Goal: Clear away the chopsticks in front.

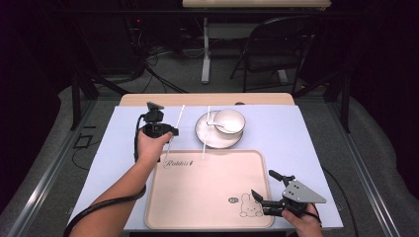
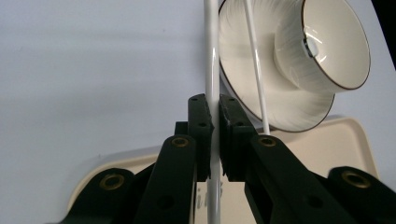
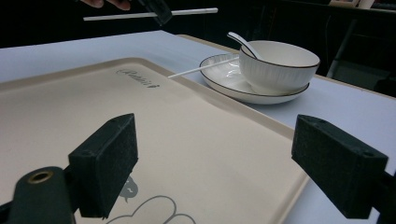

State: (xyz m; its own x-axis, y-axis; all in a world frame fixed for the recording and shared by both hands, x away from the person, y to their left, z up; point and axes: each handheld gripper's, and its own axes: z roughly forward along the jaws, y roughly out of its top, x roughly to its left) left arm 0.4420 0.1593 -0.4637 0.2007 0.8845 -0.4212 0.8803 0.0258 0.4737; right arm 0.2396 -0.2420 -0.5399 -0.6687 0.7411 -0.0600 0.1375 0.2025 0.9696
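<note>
Left gripper [image 1: 170,134]: clamped on a white chopstick [image 1: 174,129], held off the tabletop [image 1: 113,148] just past the tray's far-left corner; in the left gripper view the stick [image 2: 213,70] runs straight up between the pressed pads [image 2: 201,122].
Left hand [image 1: 149,146]: wrapped round the gripper body, forearm in from bottom left, cable looping under it.
Held chopstick, right gripper view: level in mid-air [image 3: 140,15], above the tray's far side.
2nd chopstick [image 1: 206,133]: one end propped on the plate rim, other end on the tray's far edge; thin white rod [image 3: 203,68] leaning on the plate in the right gripper view.
Plate [image 1: 203,134]: white w/ dark rim, on the tabletop just beyond the tray.
Bowl [image 1: 230,120]: sits on the plate, spoon [image 1: 228,128] inside, handle sticking out over the rim [image 3: 240,42].
Tray [image 1: 197,197]: cream, rabbit drawing near corner, script logo at far left; nearest the person.
Right gripper [image 1: 264,194]: jaws spread wide, nothing between them, low over the tray's near-right corner; pads [image 3: 103,163] well apart in the right gripper view.
Right hand [image 1: 304,223]: at the bottom edge, by the tray's right corner.
</note>
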